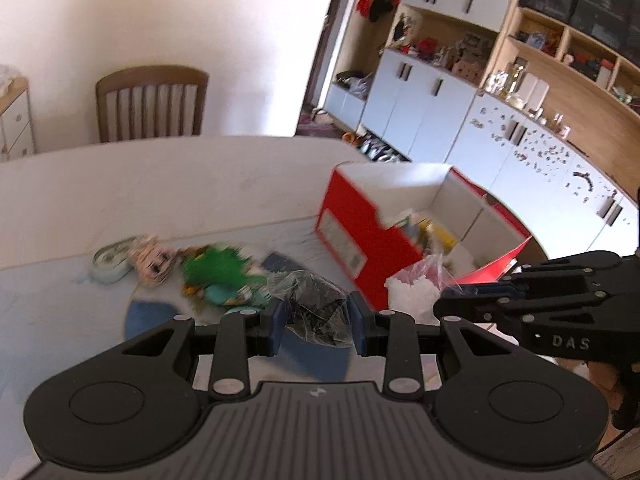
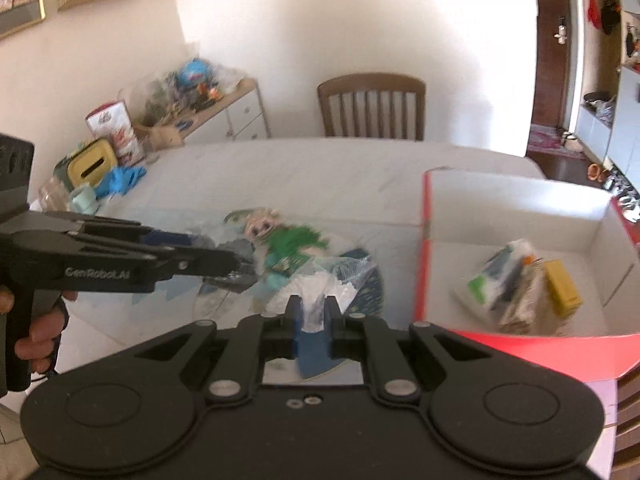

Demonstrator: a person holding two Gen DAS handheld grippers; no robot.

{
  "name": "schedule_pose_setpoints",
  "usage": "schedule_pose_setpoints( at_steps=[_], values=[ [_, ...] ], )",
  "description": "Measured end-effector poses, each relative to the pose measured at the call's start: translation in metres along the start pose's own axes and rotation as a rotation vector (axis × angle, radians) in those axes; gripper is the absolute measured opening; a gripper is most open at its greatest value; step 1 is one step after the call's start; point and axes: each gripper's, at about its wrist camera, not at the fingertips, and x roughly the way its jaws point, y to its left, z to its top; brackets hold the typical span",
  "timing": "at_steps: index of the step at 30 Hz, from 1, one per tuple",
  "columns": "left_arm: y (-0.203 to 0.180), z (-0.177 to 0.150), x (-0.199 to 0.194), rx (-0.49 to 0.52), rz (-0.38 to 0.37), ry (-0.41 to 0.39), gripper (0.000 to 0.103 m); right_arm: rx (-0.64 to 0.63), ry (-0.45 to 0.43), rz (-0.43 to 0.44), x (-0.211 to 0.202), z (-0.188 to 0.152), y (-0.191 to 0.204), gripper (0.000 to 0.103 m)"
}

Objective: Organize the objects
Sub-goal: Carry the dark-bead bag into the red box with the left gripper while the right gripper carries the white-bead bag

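My left gripper [image 1: 318, 316] is shut on a clear plastic bag of dark pieces [image 1: 312, 292], lifted above the table. In the right wrist view, this left gripper [image 2: 240, 268] comes in from the left with the dark bag [image 2: 236, 276]. My right gripper [image 2: 312, 314] is shut on a clear bag of white pieces [image 2: 320, 286]. In the left wrist view, that right gripper [image 1: 440, 304] and its white bag [image 1: 412, 296] hang beside the box. The open red box [image 2: 520, 200] with white inside holds several packets [image 2: 520, 284].
A doll in a green dress [image 2: 288, 240] lies on the white table [image 2: 320, 168], over a blue round mat [image 1: 148, 316]. A pale roll [image 1: 110, 264] lies left of it. A chair [image 2: 372, 108] stands behind; a cluttered dresser [image 2: 224, 108] and yellow box [image 2: 92, 164] lie left.
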Motion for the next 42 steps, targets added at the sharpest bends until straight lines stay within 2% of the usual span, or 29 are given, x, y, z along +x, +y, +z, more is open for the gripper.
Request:
schedule_pose_setpoints(
  at_steps=[11,21,32,42],
  values=[
    [-0.059,0.032,0.025,0.059,-0.062,-0.023,0.032,0.042,-0.063,-0.082,-0.031,0.008,-0.061,0.01],
    [-0.116,0.057,0.07,0.113,-0.093,0.012,0.032,0.09,-0.081,-0.158,-0.048,0.005,-0.13,0.01],
    [-0.155,0.075,0.129,0.13,-0.101,0.065,0.032,0.142,-0.041,-0.197,-0.041,0.001,-0.201,0.01],
    [-0.174,0.08,0.183,0.156,-0.06,0.115,0.032,0.114,0.053,-0.186,-0.009,-0.001,-0.228,0.01]
  ],
)
